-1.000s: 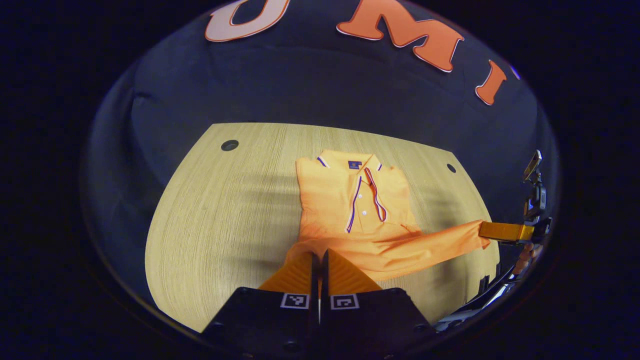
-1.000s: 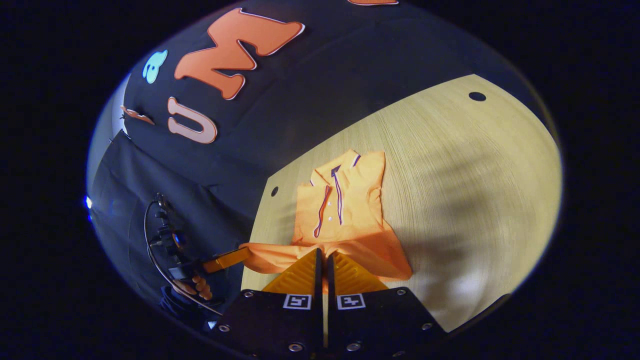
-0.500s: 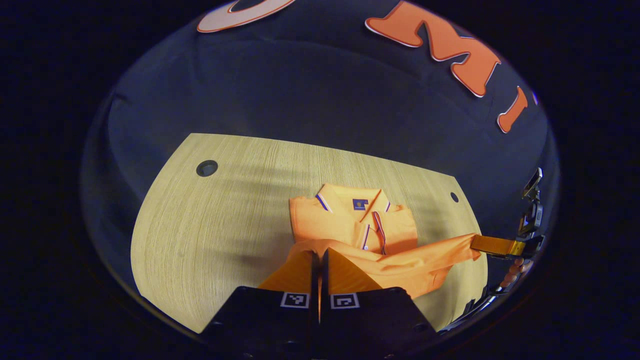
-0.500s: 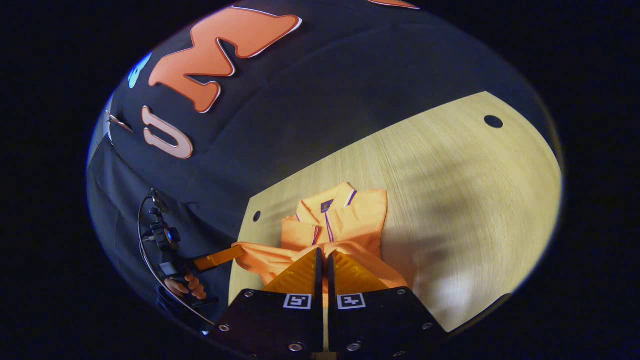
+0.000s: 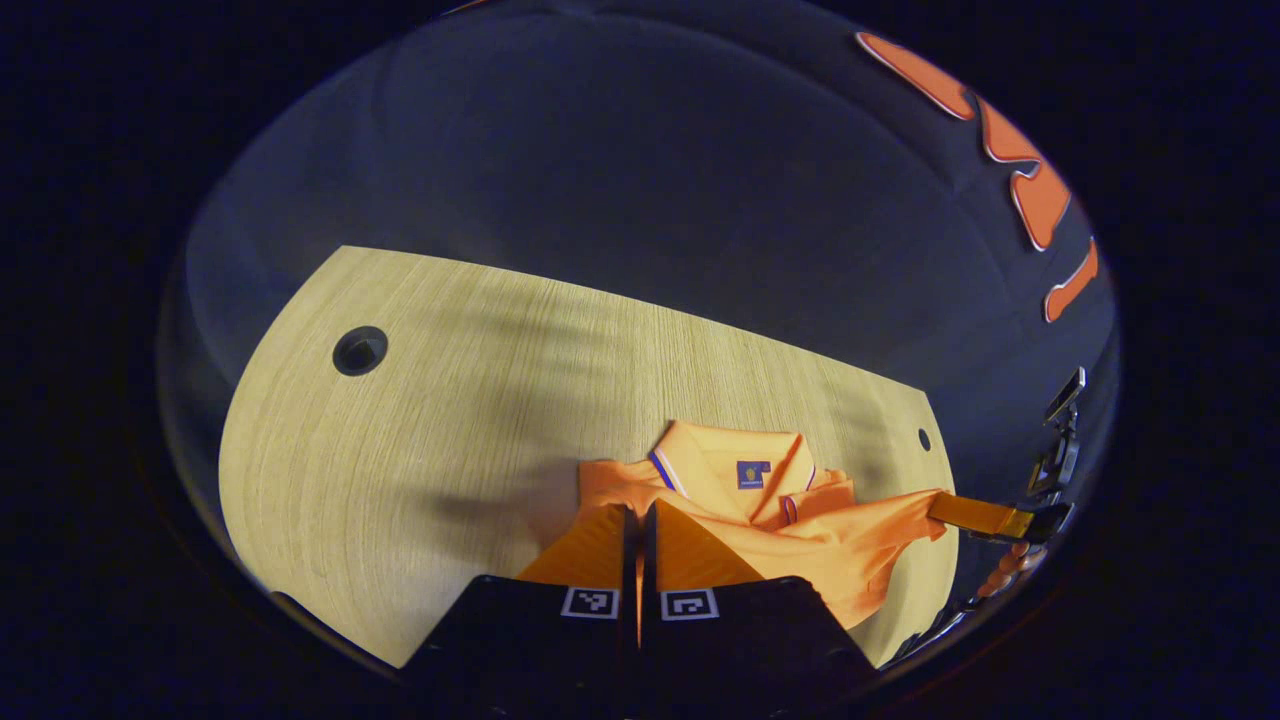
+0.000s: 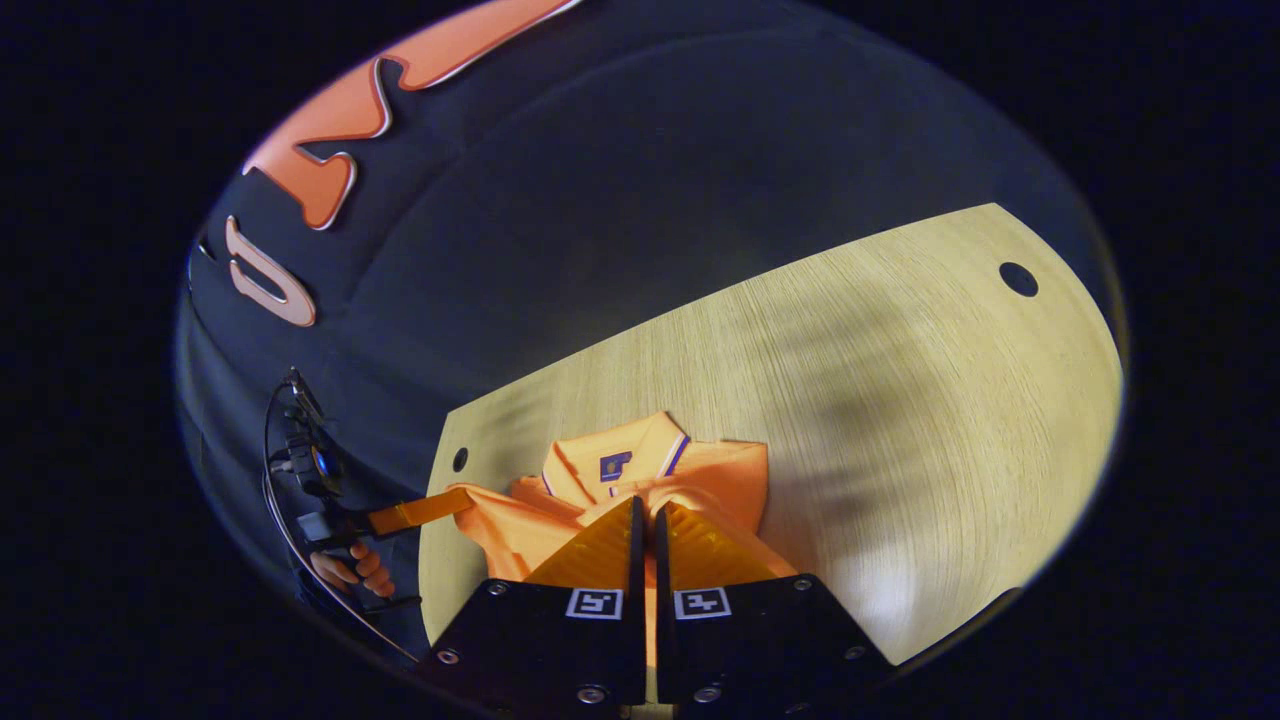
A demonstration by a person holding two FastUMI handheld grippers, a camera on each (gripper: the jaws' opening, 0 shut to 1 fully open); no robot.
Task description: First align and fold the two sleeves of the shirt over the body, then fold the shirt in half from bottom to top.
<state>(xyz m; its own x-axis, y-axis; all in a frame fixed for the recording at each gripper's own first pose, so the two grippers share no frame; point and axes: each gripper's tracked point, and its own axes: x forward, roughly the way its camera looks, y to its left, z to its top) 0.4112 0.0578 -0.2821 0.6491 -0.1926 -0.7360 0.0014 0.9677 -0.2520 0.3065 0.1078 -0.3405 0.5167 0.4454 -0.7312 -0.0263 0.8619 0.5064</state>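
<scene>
Right now my left gripper sits at the bottom centre of the left gripper view, its two fingers pressed together with only a thin slit between them, pinching the orange fabric of the shirt at one corner of its lower hem. That hem is raised off the pale wooden worktop and stretches as a band toward the lower right of the frame, where my right gripper grips its other corner, with my hand below it. Just beyond the lifted band, the collar lies flat on the worktop, a little right of centre and above my fingers. In the right gripper view, my right gripper is likewise closed to a narrow slit on the hem, bottom centre, and the shirt bunches directly ahead of it with the collar just above the tips. My left gripper shows at the lower left of that frame, clamped on the far corner. A round hole marks the worktop at the left of the left gripper view.
</scene>
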